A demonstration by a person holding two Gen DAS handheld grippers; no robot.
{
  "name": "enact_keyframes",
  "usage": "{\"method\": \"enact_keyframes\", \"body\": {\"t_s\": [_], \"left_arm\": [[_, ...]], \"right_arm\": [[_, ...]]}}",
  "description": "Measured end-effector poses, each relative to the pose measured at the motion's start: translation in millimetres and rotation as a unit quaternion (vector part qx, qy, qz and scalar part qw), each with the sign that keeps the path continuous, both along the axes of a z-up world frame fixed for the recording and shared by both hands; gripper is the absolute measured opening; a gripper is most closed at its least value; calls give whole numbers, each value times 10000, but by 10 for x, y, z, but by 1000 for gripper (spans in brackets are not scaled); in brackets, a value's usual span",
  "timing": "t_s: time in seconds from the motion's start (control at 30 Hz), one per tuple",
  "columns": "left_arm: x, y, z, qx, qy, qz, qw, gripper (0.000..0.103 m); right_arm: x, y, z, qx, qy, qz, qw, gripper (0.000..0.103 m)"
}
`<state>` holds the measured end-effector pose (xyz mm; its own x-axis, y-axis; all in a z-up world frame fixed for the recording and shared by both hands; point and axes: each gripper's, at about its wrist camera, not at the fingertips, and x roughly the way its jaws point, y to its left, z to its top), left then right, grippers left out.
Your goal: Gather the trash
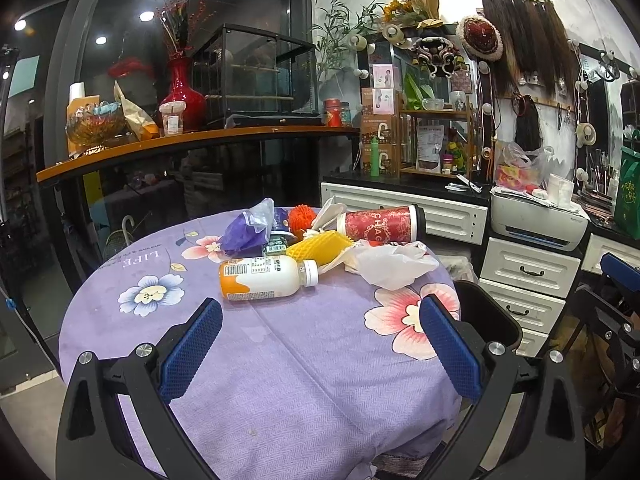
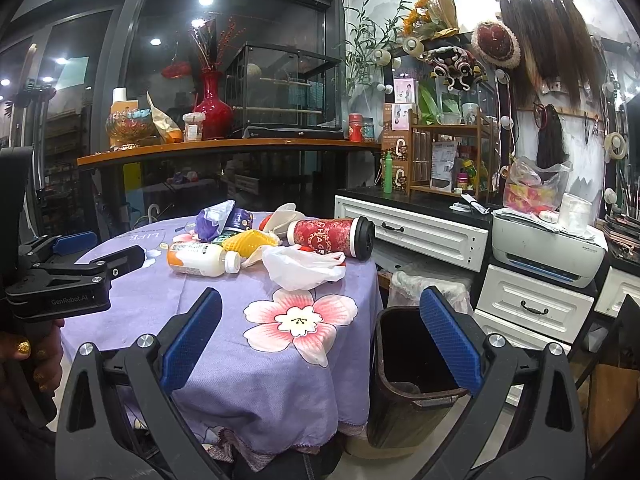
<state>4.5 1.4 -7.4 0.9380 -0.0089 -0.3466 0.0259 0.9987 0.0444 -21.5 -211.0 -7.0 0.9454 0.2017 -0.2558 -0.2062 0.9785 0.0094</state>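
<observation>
Trash lies in a heap at the far side of a round table with a purple flowered cloth [image 1: 280, 344]: a white and orange bottle [image 1: 266, 278] on its side, yellow foam netting [image 1: 320, 248], a white plastic bag [image 1: 392, 264], a red paper cup [image 1: 380, 226] on its side, a purple bag [image 1: 248, 230]. My left gripper [image 1: 320, 320] is open and empty over the near table, short of the bottle. My right gripper [image 2: 320, 316] is open and empty, at the table's right edge above a dark bin [image 2: 416, 364]. The left gripper [image 2: 100, 254] shows in the right wrist view.
The bin [image 1: 488, 312] stands on the floor right of the table. White drawers [image 2: 532, 308] with a printer [image 2: 548, 252] stand behind it. A wooden counter [image 1: 192, 142] with a red vase [image 1: 182, 96] runs along the glass wall at the back.
</observation>
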Motion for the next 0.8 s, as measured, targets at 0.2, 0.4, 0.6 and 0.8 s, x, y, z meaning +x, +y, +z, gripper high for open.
{"method": "enact_keyframes", "body": {"t_s": [0.2, 0.4, 0.6, 0.8], "left_arm": [[2, -1, -11, -4, -2, 5, 10000, 98], [5, 3, -10, 5, 8, -1, 10000, 98], [20, 10, -28, 11, 21, 3, 10000, 98], [23, 13, -41, 8, 20, 4, 10000, 98]], "right_arm": [[-1, -4, 7, 5, 6, -2, 10000, 98], [4, -3, -1, 3, 19, 6, 10000, 98], [11, 4, -17, 0, 23, 5, 10000, 98], [10, 3, -14, -2, 26, 8, 10000, 98]]}}
